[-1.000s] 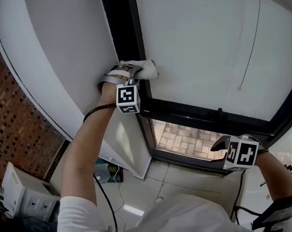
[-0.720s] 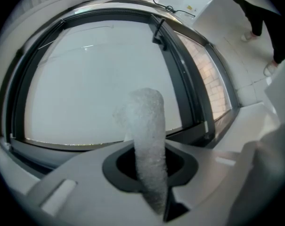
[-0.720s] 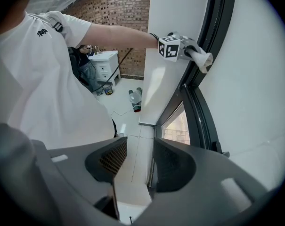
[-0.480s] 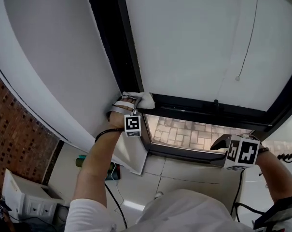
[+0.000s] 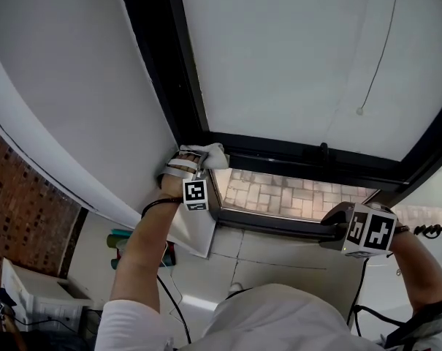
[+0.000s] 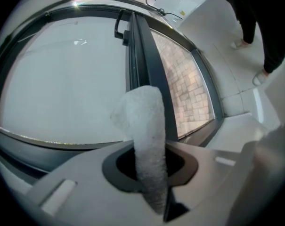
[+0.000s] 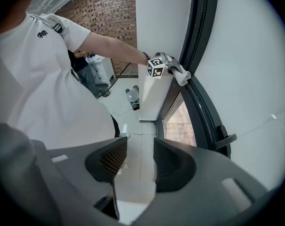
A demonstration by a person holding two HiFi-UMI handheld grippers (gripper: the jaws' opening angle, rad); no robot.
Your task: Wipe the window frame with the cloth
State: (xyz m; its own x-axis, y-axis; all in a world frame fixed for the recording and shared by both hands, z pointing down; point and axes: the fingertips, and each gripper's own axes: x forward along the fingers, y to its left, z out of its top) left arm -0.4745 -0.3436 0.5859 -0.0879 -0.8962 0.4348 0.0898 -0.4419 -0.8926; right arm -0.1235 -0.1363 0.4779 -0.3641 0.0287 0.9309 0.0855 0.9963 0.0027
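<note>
The left gripper (image 6: 149,166) is clamping the white cloth (image 6: 144,121) between its jaws, a grip only its own view is showing. The right gripper (image 7: 140,161) is hovering with jaws apart around nothing. Farther off, its view is catching the cloth pressing against the dark window frame (image 7: 199,55).

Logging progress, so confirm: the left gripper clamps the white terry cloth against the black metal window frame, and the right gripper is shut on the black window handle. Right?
Not quite. The right gripper is open and empty, apart from the black window handle; the right gripper view shows it. The left gripper does clamp the white terry cloth against the black metal window frame.
</note>
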